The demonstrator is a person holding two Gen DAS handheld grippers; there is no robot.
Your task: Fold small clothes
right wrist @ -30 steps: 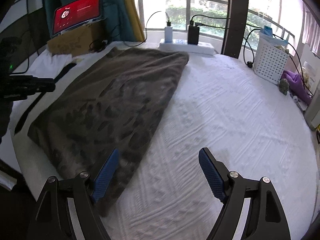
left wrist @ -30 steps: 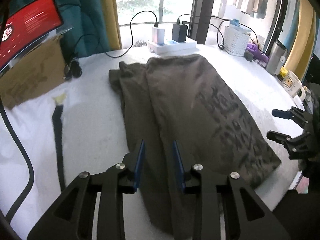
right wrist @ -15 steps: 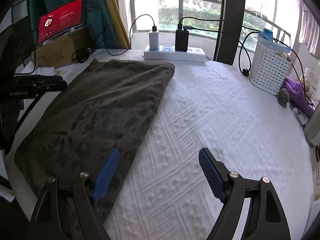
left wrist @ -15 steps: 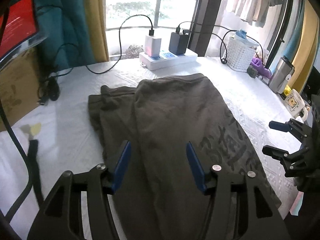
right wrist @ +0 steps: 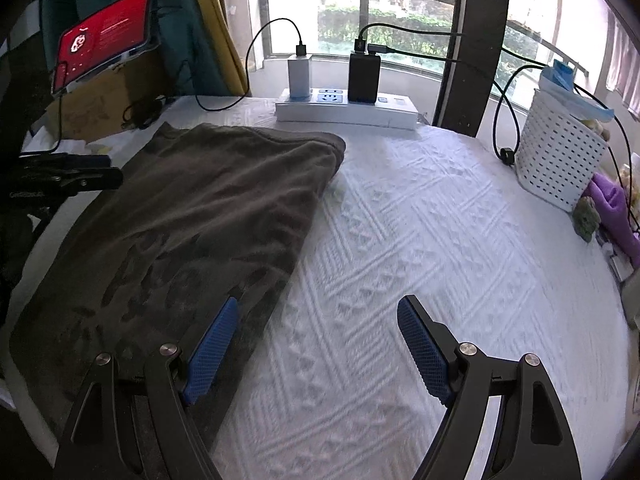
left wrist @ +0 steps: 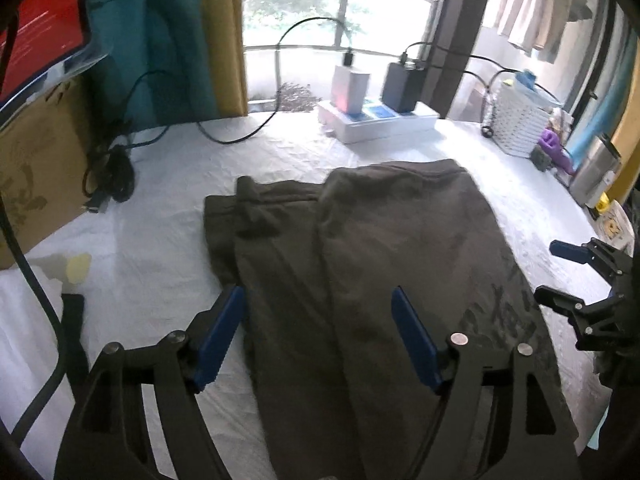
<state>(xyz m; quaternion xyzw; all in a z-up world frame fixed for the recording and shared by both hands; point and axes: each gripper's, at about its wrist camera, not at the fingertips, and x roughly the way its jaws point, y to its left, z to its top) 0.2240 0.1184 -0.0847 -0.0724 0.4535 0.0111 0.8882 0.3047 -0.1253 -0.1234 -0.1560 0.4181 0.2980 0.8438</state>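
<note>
A dark brown garment (left wrist: 380, 264) with a dark print lies lengthwise on the white textured table cover, its sides folded in. It also shows in the right wrist view (right wrist: 192, 232). My left gripper (left wrist: 316, 336) is open and empty, hovering over the garment's near-left part. My right gripper (right wrist: 316, 344) is open and empty, above the garment's right edge; its left fingertip (right wrist: 216, 340) is over the cloth, its right one over the bare cover. The right gripper also shows at the right edge of the left wrist view (left wrist: 560, 272).
A white power strip (right wrist: 344, 110) with chargers and cables stands at the back. A white basket (right wrist: 560, 152) and purple items (right wrist: 616, 208) stand at the right. A cardboard box (left wrist: 36, 172), a red-screened tablet (right wrist: 104, 36) and black cables (left wrist: 108, 176) are at the left.
My left gripper has opened wide and moved forward along the garment. My right gripper stayed open and shifted forward and slightly right.
</note>
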